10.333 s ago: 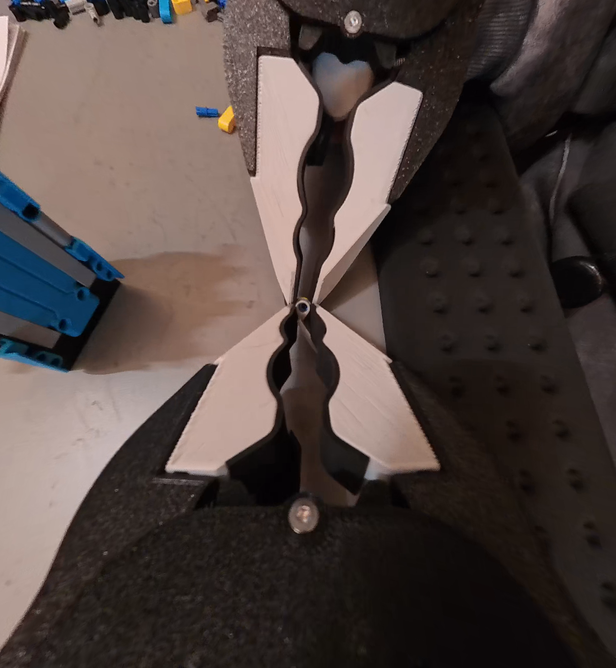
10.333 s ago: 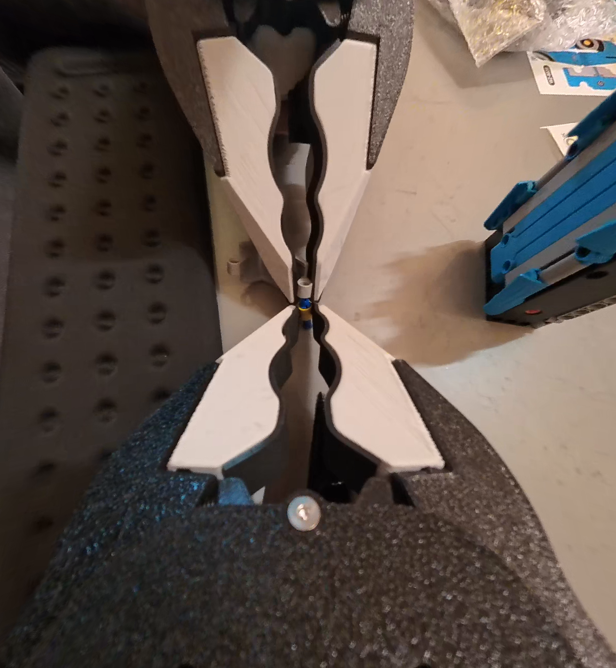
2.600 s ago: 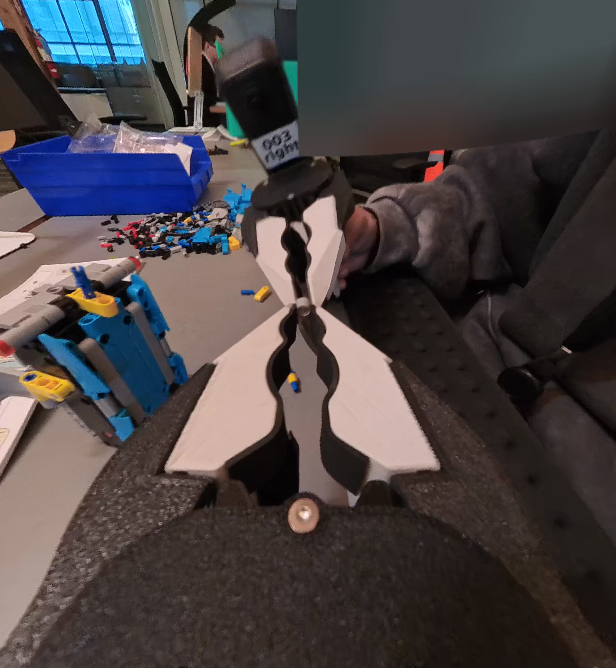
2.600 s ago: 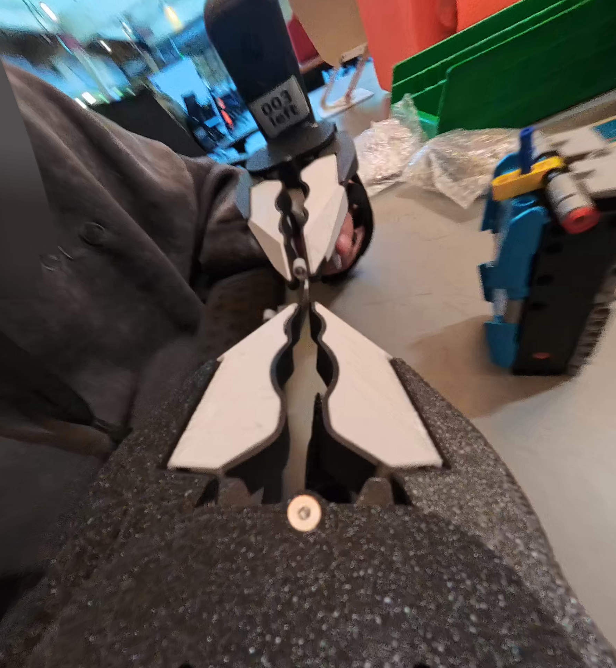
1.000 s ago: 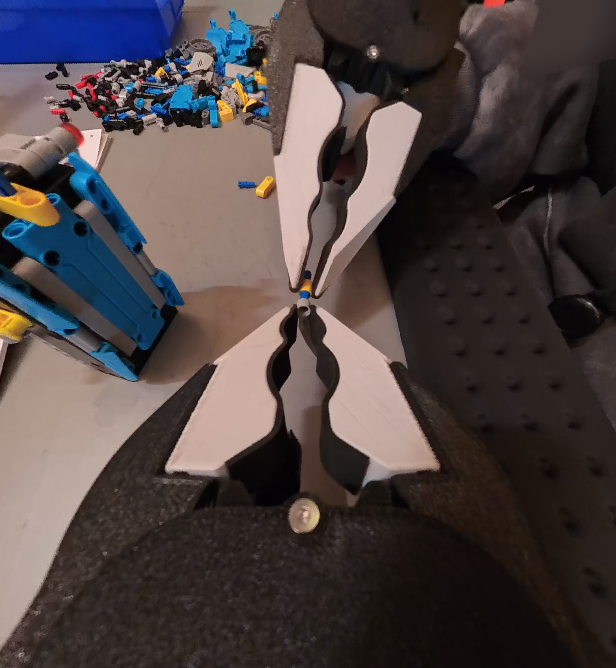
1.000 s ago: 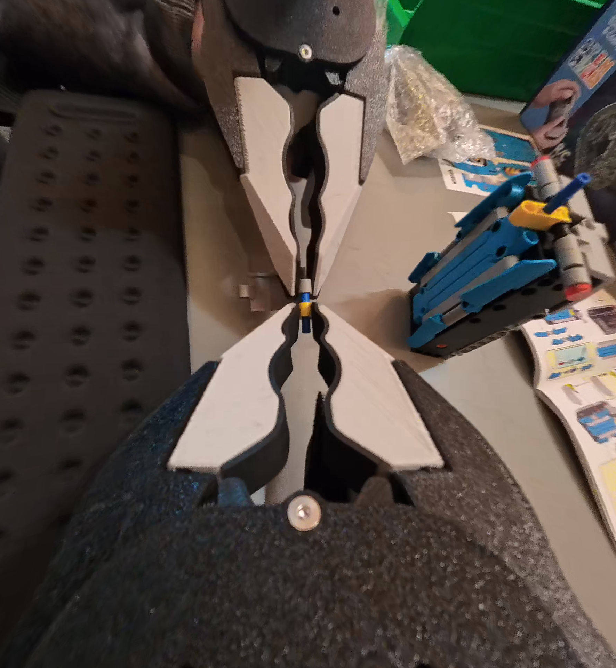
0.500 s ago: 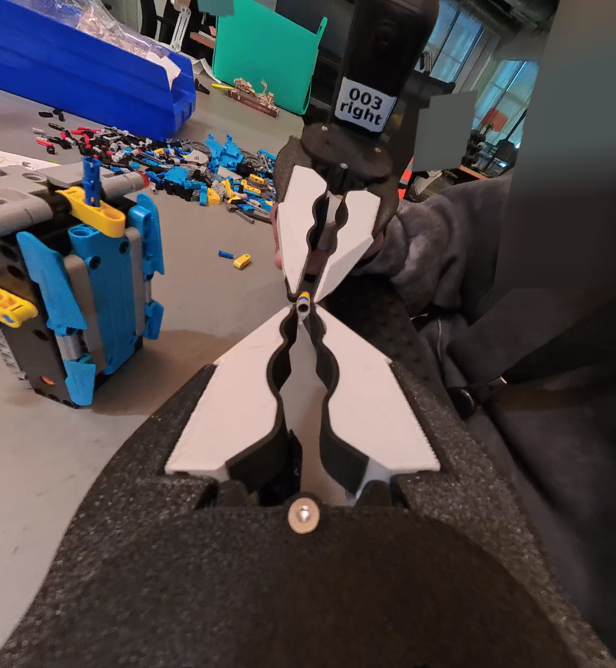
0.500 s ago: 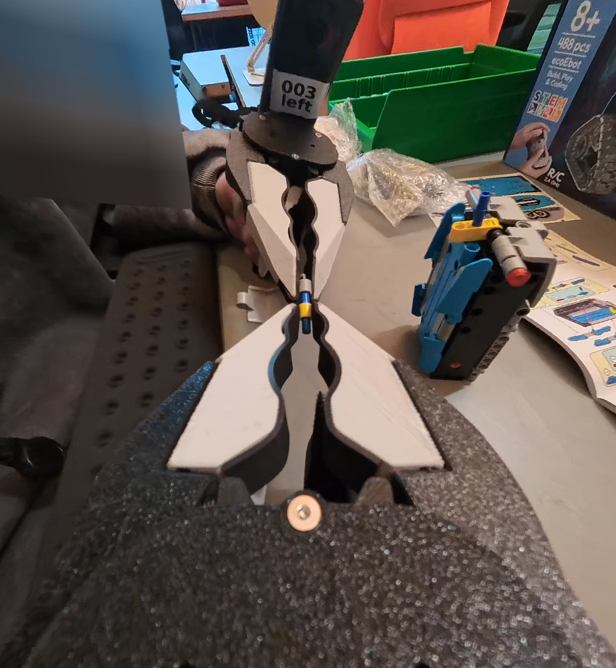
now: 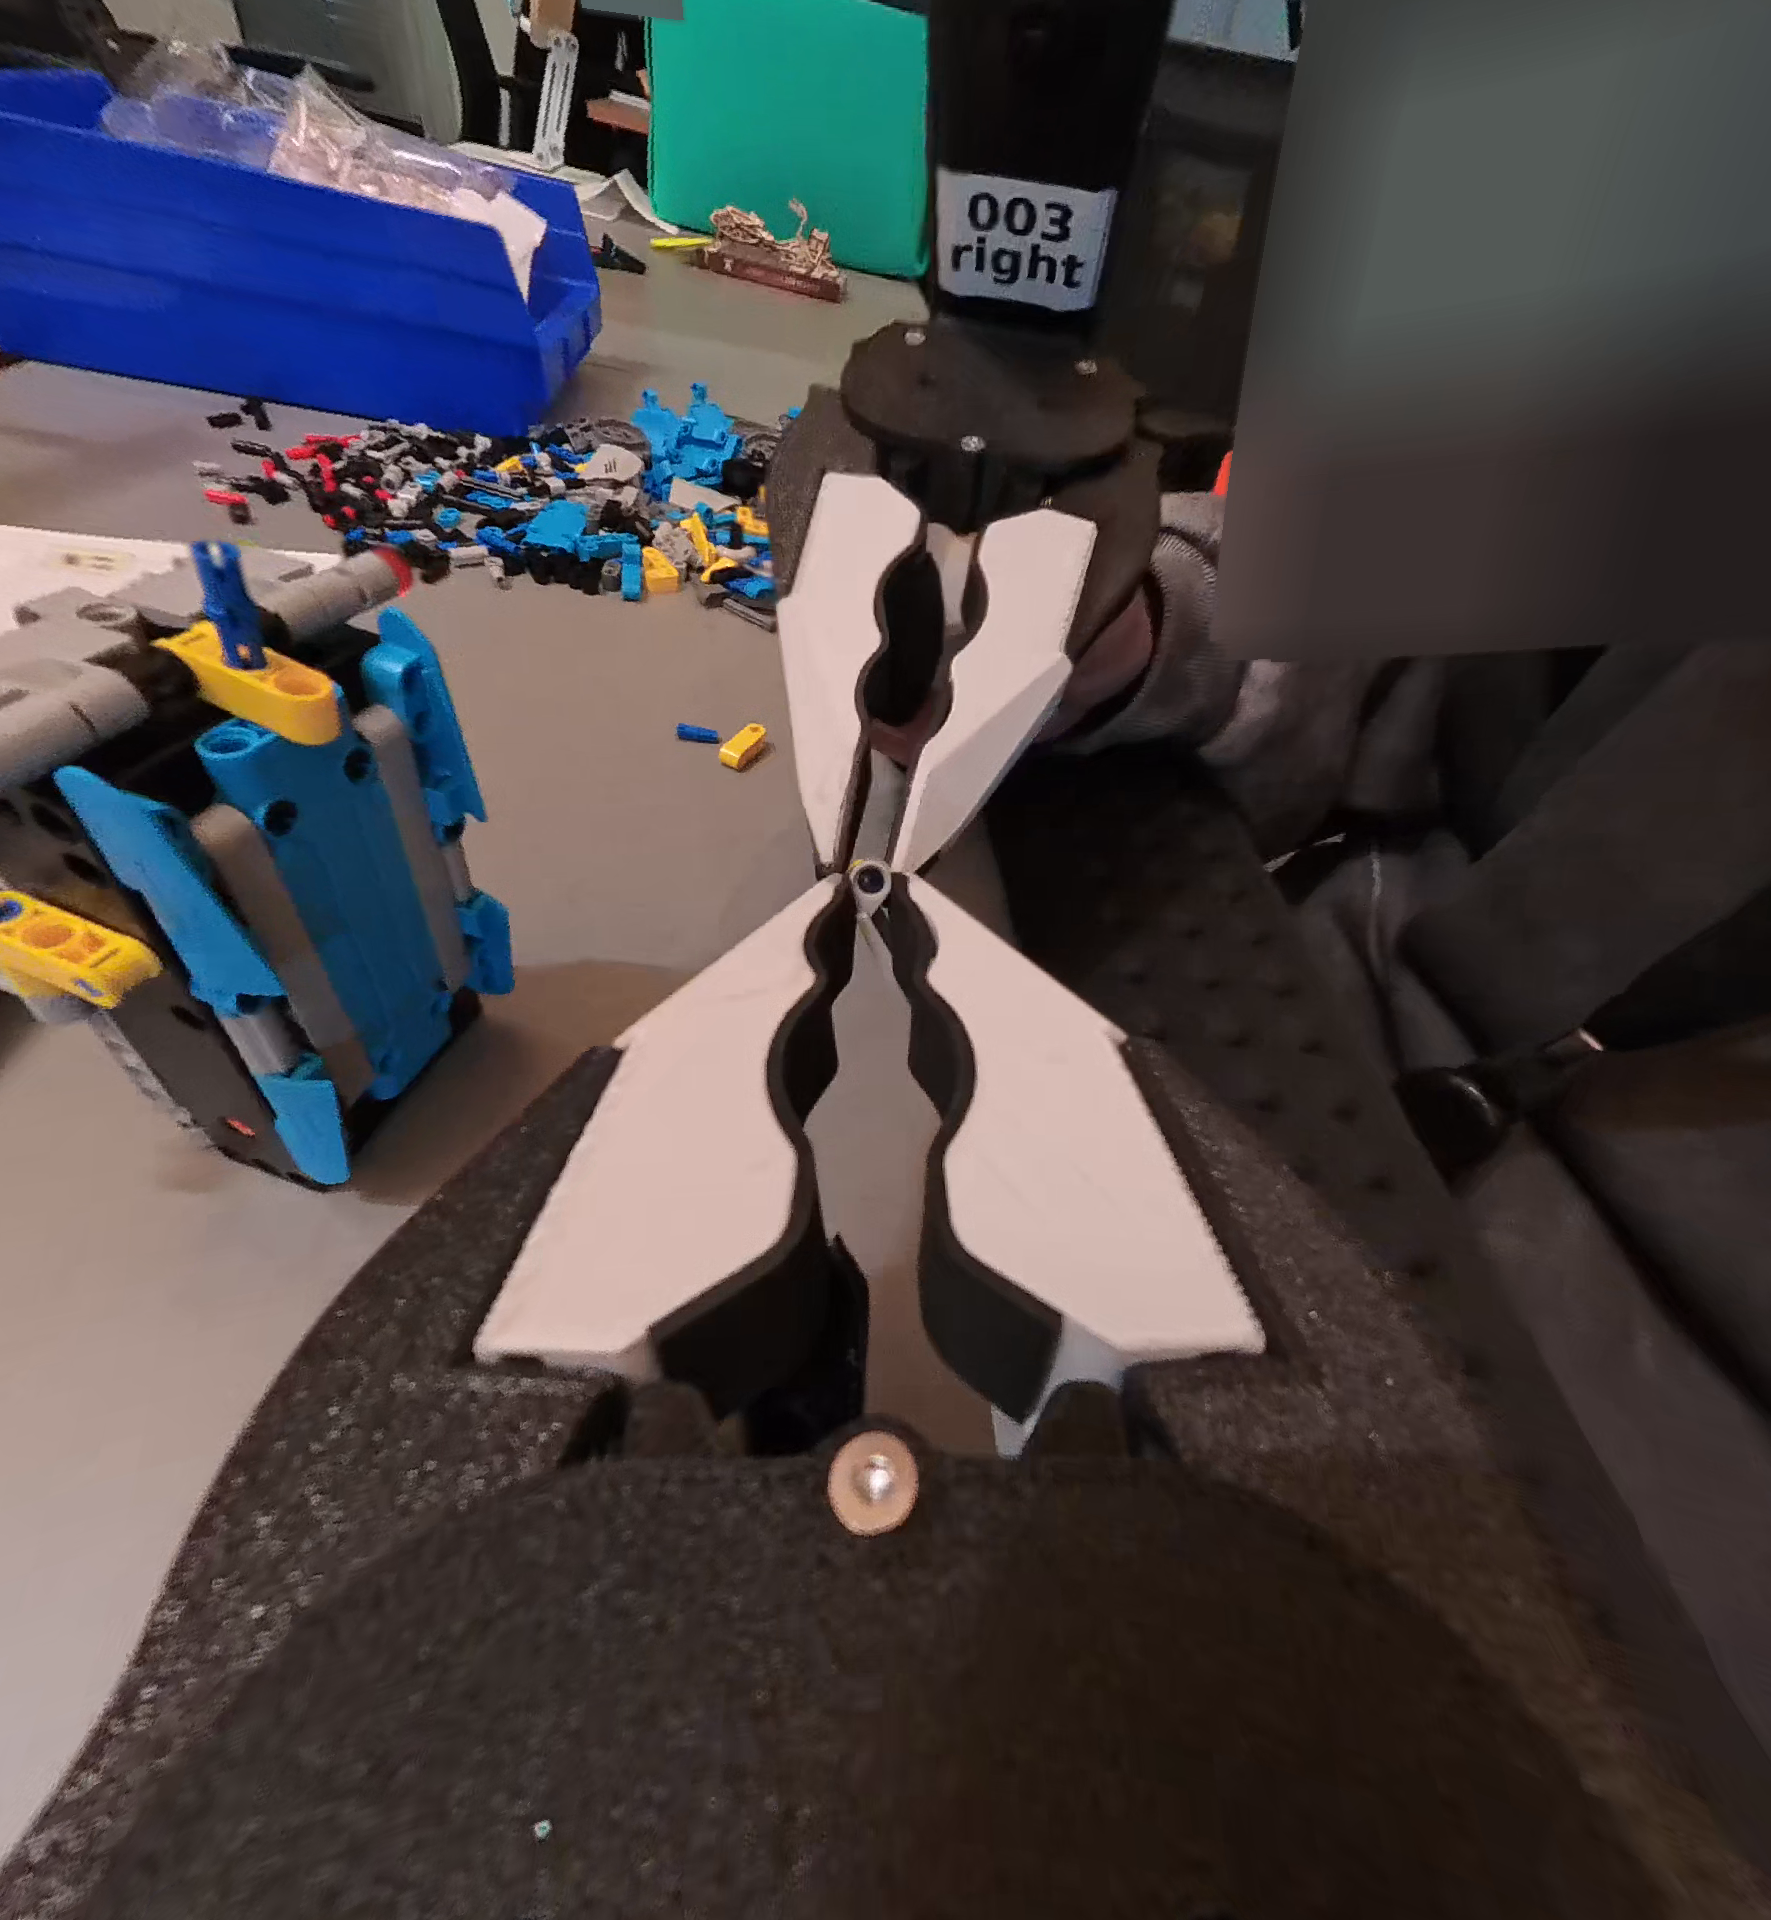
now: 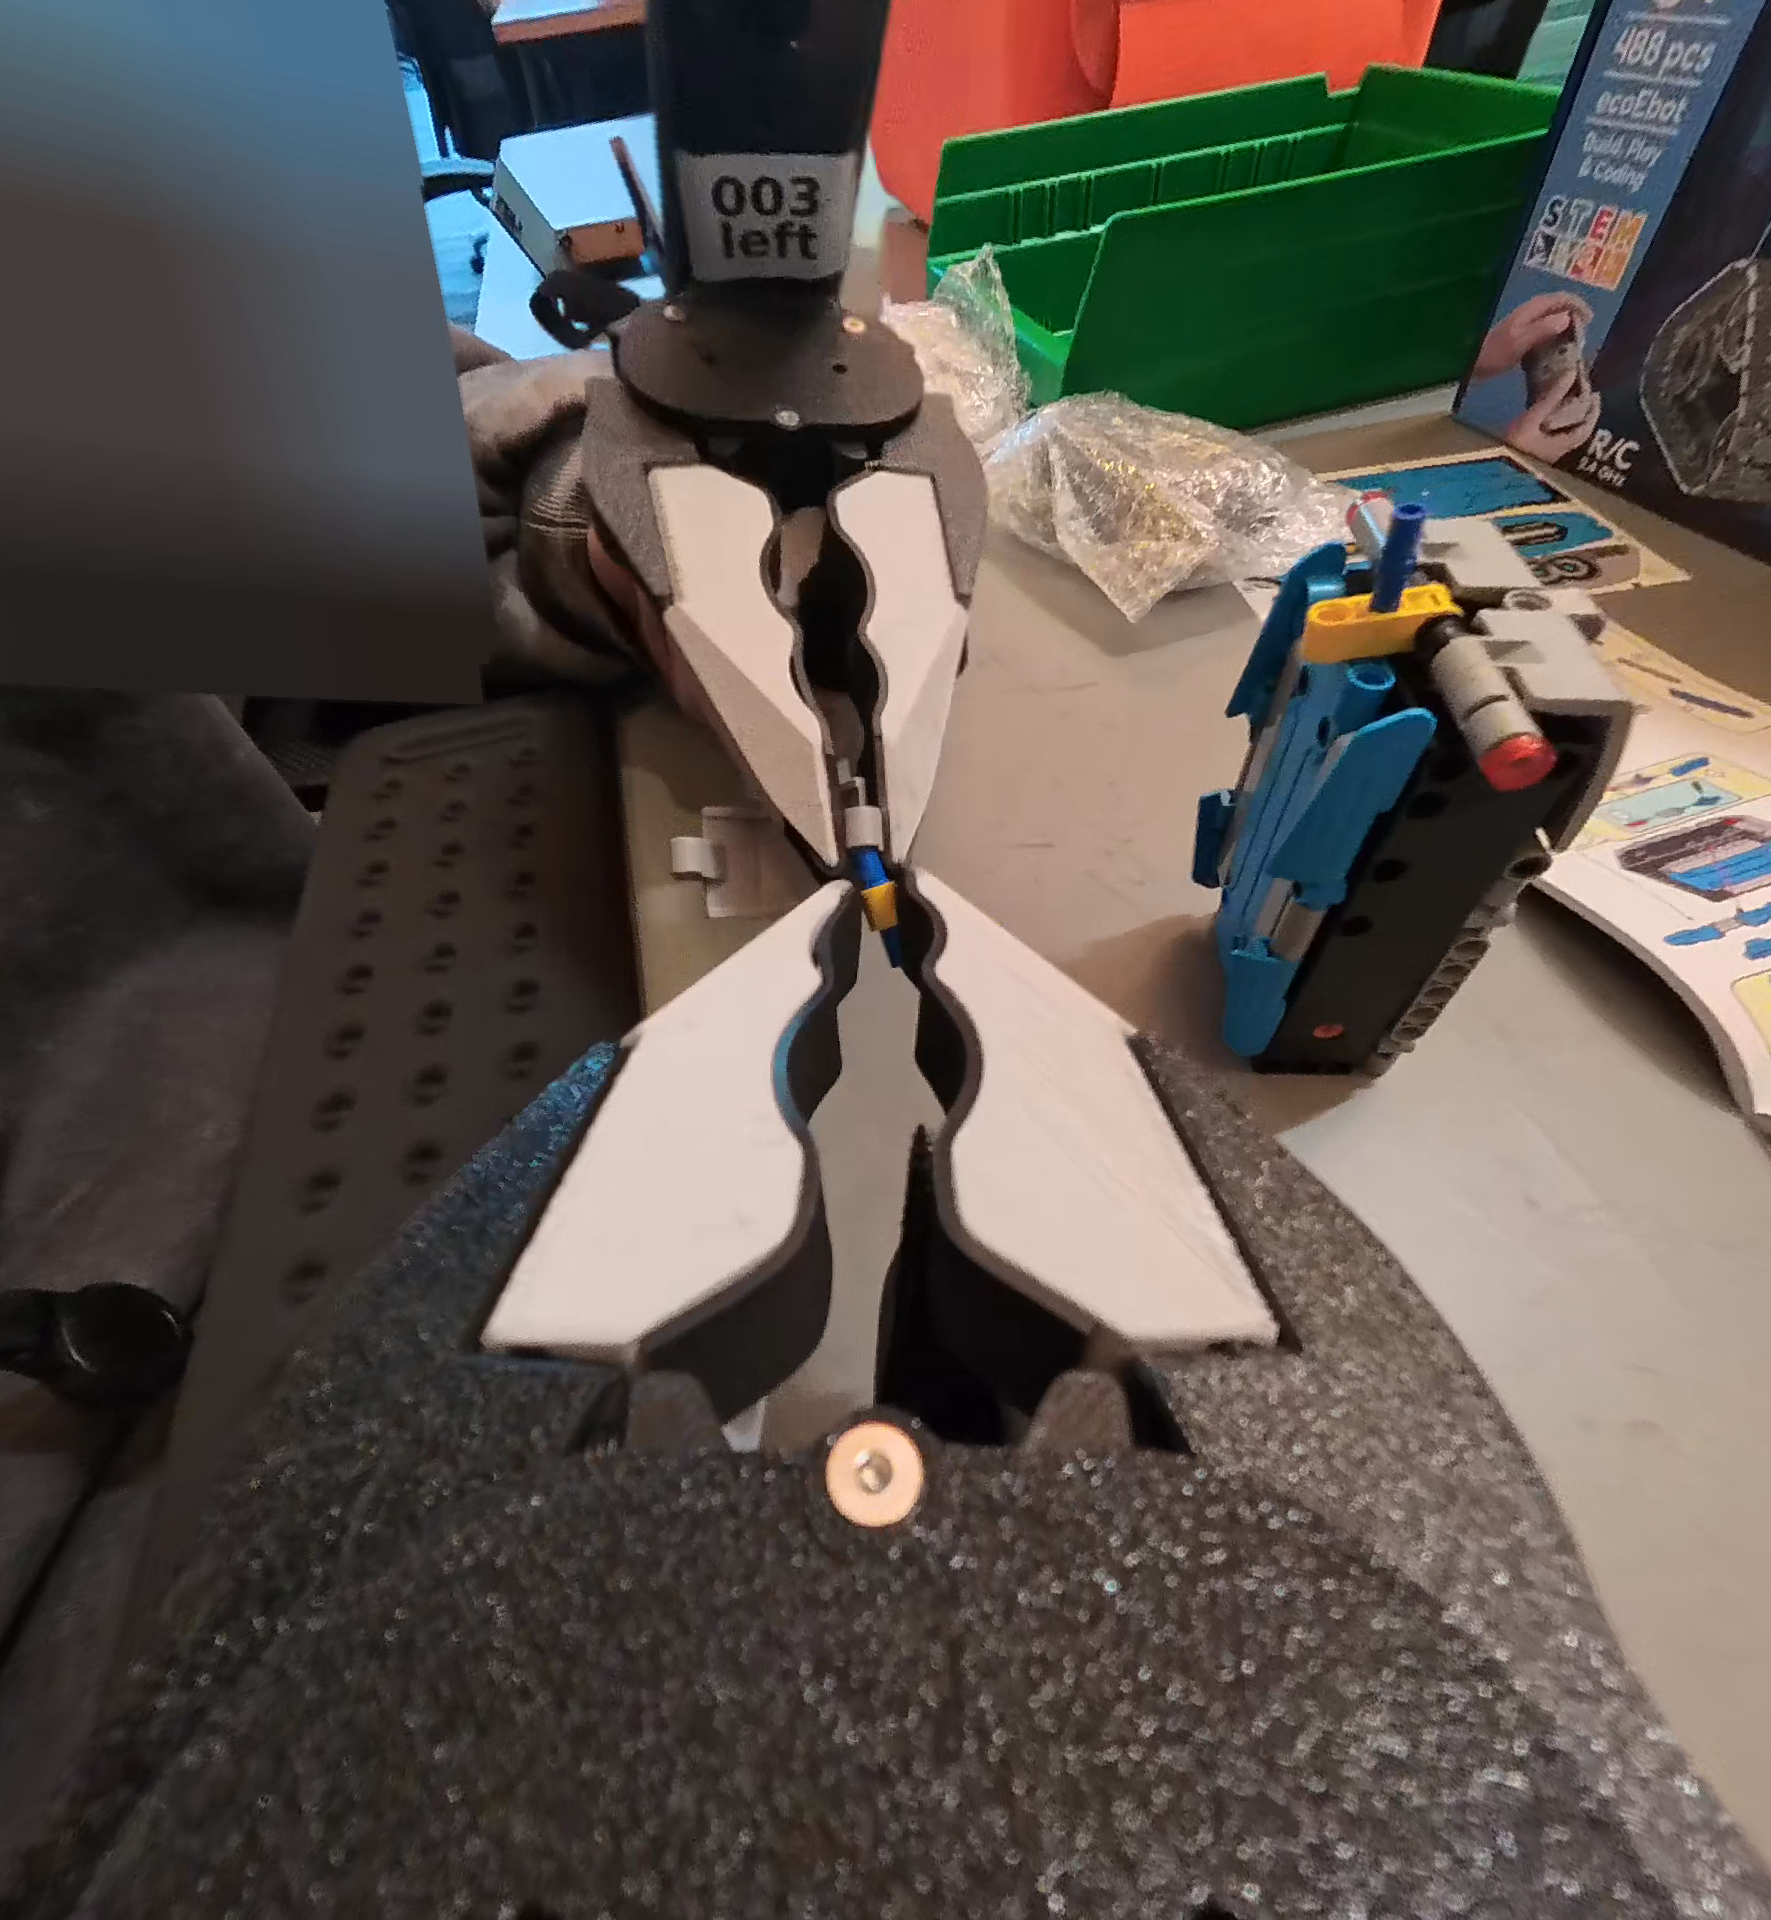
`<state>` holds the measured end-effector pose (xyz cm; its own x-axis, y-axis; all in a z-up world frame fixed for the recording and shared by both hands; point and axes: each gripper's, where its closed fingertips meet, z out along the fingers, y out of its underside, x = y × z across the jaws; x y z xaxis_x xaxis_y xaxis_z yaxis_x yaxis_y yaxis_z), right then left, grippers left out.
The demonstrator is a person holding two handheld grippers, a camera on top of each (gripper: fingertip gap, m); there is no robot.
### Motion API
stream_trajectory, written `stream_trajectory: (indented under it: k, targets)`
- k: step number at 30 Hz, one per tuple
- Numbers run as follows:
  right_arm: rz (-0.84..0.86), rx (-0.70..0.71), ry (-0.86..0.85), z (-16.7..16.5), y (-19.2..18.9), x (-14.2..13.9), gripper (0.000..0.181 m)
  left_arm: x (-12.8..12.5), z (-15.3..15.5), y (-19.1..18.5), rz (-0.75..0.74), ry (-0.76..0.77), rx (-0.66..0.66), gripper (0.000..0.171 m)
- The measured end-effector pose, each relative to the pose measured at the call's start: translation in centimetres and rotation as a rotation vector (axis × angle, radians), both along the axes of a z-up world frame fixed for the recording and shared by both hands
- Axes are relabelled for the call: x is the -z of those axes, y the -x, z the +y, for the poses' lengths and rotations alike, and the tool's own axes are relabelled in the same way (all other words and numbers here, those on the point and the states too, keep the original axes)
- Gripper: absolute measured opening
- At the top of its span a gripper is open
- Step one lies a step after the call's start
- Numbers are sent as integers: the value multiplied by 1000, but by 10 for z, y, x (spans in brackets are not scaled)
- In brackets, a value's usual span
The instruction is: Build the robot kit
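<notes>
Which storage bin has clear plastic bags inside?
The blue bin in the left wrist view holds bags; the green bin in the right wrist view has bags only beside it.

Dim indoor light, soft shadows, blurred wide-angle edges

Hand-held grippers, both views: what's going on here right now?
A person holds the two tip to tip above the grey table. The right hand-held gripper is shut on a small blue axle with a yellow bush; the left hand-held gripper is shut on a small grey sleeve at the axle's far end. A blue and black brick model stands untouched nearby.
</notes>
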<state>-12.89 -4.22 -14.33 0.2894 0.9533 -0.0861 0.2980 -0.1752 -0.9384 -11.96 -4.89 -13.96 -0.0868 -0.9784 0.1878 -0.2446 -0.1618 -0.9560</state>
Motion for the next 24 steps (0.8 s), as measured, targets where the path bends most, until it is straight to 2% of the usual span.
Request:
stream_trajectory:
  k: [9, 13, 20, 24]
  targets:
    - [-74, 25, 132, 6, -2, 25, 5, 26, 7, -2, 162, -402, -85, 5]
    - [-83, 38, 185, 10, -4, 32, 5, 32, 11, -4, 200, -485, -125, 5]
    - [-228, 51, 275, 11, -5, 63, 10, 56, 8, -2, 327, -492, -67, 6]
    - [-332, 35, 261, 8, -5, 79, 13, 61, 8, -1, 358, -461, -62, 6]
